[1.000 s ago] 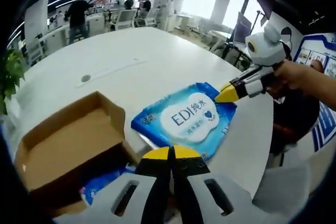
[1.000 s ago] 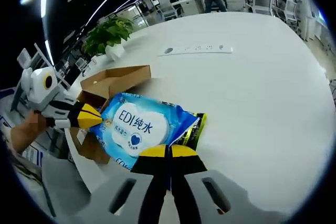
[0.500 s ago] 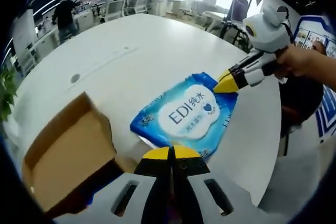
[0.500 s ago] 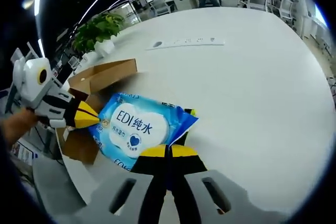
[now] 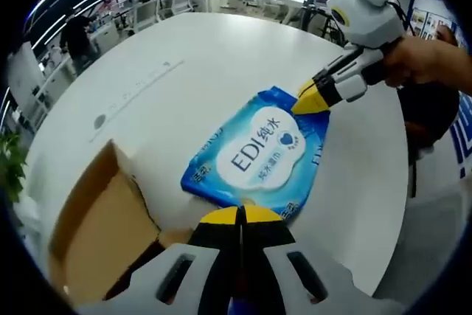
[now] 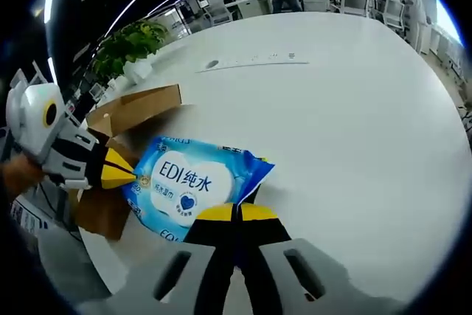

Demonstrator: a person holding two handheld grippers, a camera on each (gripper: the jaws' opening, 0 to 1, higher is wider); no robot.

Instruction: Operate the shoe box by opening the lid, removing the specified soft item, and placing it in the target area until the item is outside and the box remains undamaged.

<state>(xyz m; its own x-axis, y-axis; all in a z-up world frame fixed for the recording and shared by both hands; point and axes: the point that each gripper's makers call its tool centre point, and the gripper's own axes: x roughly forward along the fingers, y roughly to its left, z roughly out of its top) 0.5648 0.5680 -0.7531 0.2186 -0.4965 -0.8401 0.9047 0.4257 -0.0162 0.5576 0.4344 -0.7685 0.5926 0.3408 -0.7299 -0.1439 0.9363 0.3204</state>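
Note:
A blue wipes pack [image 5: 258, 156] with a white "EDI" label hangs just over the white table [image 5: 184, 57], held at two ends. My left gripper [image 5: 240, 215] is shut on its near edge. My right gripper [image 5: 310, 99] comes in from the right, shut on the far corner. In the right gripper view the same pack [image 6: 188, 182] sits ahead of my right gripper [image 6: 234, 213], and my left gripper [image 6: 118, 175] pinches its left edge. The open brown shoe box [image 5: 96, 234] lies to the left, also seen as the box [image 6: 136, 105] behind the pack.
A person's hand [image 5: 428, 57] holds the right gripper. A flat strip with a round cap [image 5: 99, 119] lies in the table top. A potted plant [image 6: 133, 42] stands past the box. The table edge [image 5: 398, 204] runs close on the right. Desks and people stand far behind.
Both grippers have carried the wipes pack away from the box and further over the open table. Both stay shut on it.

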